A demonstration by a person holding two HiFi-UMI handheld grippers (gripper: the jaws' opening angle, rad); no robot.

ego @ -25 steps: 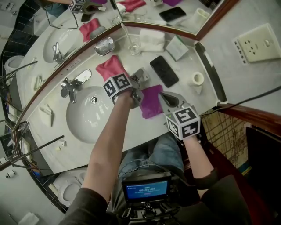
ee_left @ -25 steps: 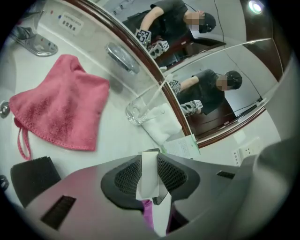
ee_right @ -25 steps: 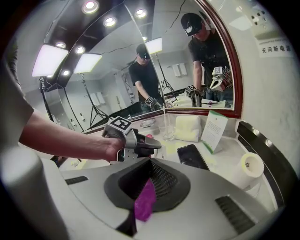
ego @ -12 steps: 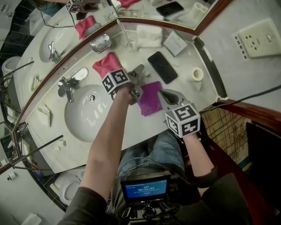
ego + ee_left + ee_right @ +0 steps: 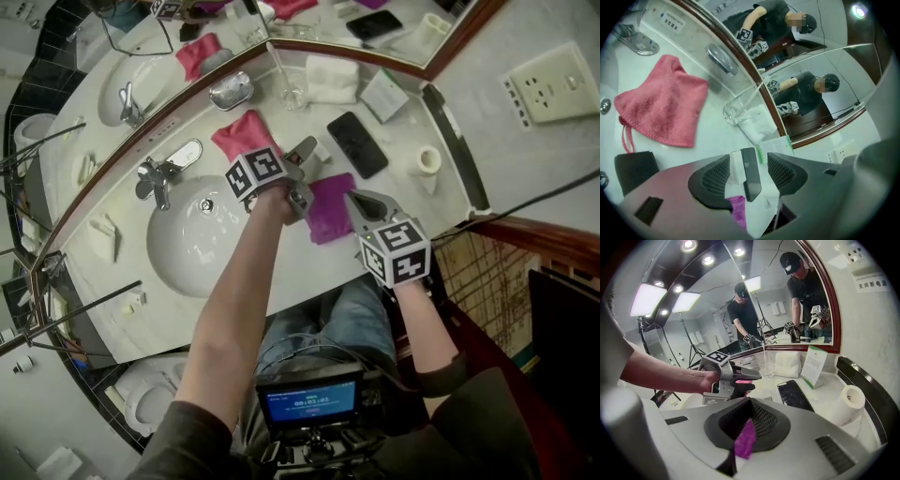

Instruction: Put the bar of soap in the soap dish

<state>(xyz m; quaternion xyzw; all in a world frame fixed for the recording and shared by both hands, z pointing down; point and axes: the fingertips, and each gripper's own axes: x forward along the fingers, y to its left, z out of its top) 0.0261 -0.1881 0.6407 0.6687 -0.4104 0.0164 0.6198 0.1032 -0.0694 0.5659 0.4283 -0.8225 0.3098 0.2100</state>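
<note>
Purple cloth (image 5: pixel 330 208) is pinched at its edge in my right gripper (image 5: pixel 749 425), jaws clamped tight. My left gripper (image 5: pixel 750 172) has just been opening its jaws and grips nothing. The white bar of soap (image 5: pixel 736 166) lies on the counter (image 5: pixel 309 253), in the gap between them, beside a black phone (image 5: pixel 751 174). The metal soap dish (image 5: pixel 230 91) sits well apart at the back edge.

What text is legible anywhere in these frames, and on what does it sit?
"无间断电源", as best it reads: white wall label, right gripper view.
White label on the marble ledge under the mirror: characters too blurred to read.
Green-and-white tent card: print too small.
Blue screen below the head camera: too small.
</note>
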